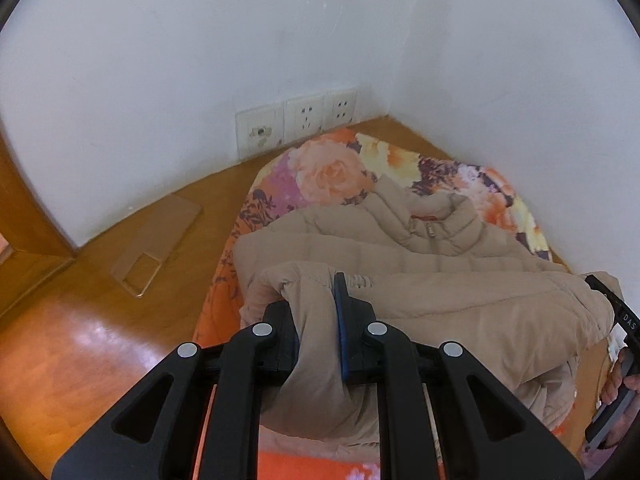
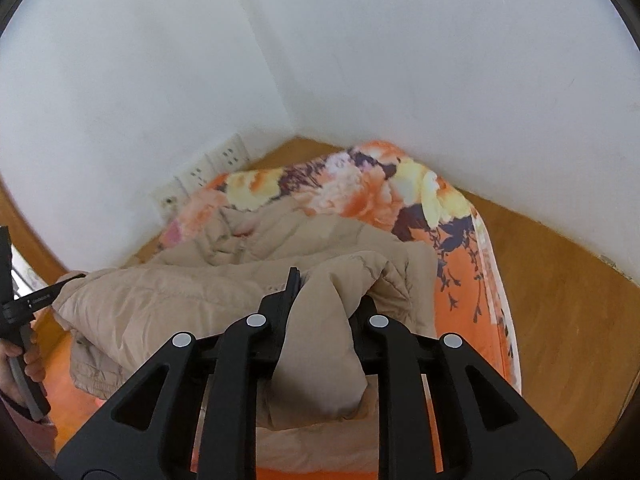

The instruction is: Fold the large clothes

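Note:
A beige quilted puffer jacket (image 1: pixel 440 248) lies on an orange floral blanket (image 1: pixel 332 168) spread on the floor. My left gripper (image 1: pixel 316 308) is shut on a thick fold of the jacket at its left edge and holds it raised. My right gripper (image 2: pixel 324 300) is shut on a fold of the same jacket (image 2: pixel 200 292) at its right edge, over the blanket (image 2: pixel 400 184). The jacket's collar and zipper lie toward the wall. Each view shows the other gripper and a hand at its side edge.
White walls meet in a corner close behind the blanket, with wall sockets (image 1: pixel 300 120) low on the left wall. A clear phone case (image 1: pixel 156 240) lies on the wooden floor (image 1: pixel 80 340) to the left. Bare wooden floor (image 2: pixel 560 300) lies to the right.

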Tool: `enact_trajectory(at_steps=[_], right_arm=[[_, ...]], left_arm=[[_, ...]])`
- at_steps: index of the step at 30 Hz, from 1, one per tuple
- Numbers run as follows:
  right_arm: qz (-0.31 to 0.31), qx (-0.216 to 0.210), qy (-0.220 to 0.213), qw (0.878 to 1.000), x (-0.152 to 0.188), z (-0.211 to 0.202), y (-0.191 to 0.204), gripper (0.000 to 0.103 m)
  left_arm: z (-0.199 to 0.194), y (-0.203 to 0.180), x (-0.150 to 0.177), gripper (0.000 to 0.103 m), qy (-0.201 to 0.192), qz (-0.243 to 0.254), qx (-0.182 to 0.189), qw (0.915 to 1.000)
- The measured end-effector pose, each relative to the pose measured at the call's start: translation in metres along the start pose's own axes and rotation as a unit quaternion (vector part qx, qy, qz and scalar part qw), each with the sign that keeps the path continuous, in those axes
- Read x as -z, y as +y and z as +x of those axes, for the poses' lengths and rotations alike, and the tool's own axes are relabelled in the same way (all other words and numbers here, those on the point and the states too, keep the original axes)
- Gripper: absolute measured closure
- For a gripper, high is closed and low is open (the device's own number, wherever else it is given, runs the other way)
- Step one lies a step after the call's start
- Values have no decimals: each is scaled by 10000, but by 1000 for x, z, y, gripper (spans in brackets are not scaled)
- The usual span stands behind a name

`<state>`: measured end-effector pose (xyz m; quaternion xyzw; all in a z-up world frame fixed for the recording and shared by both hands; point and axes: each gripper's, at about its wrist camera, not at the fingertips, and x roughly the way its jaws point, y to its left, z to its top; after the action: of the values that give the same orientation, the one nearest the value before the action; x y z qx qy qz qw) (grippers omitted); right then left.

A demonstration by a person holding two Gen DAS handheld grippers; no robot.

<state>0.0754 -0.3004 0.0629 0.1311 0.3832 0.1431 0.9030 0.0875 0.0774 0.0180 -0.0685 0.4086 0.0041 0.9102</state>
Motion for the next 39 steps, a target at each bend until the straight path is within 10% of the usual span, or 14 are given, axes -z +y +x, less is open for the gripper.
enact_trajectory(at_steps=[22, 31, 34, 39], right_arm=[[466, 697, 769, 9935, 17, 93, -22, 79], [628, 751, 715, 9926, 15, 90, -20, 77], [721, 636, 671, 9931, 12, 81, -20, 68], [862, 375, 375, 9949, 5, 48, -18, 35]], left_arm=[[97, 1, -14, 82, 642, 189, 8, 9978], [57, 11, -15, 52, 519, 290, 499, 9970], [39, 12, -14, 25, 380, 406, 388, 9977], [9, 14, -13, 22, 55, 742, 217, 9970]])
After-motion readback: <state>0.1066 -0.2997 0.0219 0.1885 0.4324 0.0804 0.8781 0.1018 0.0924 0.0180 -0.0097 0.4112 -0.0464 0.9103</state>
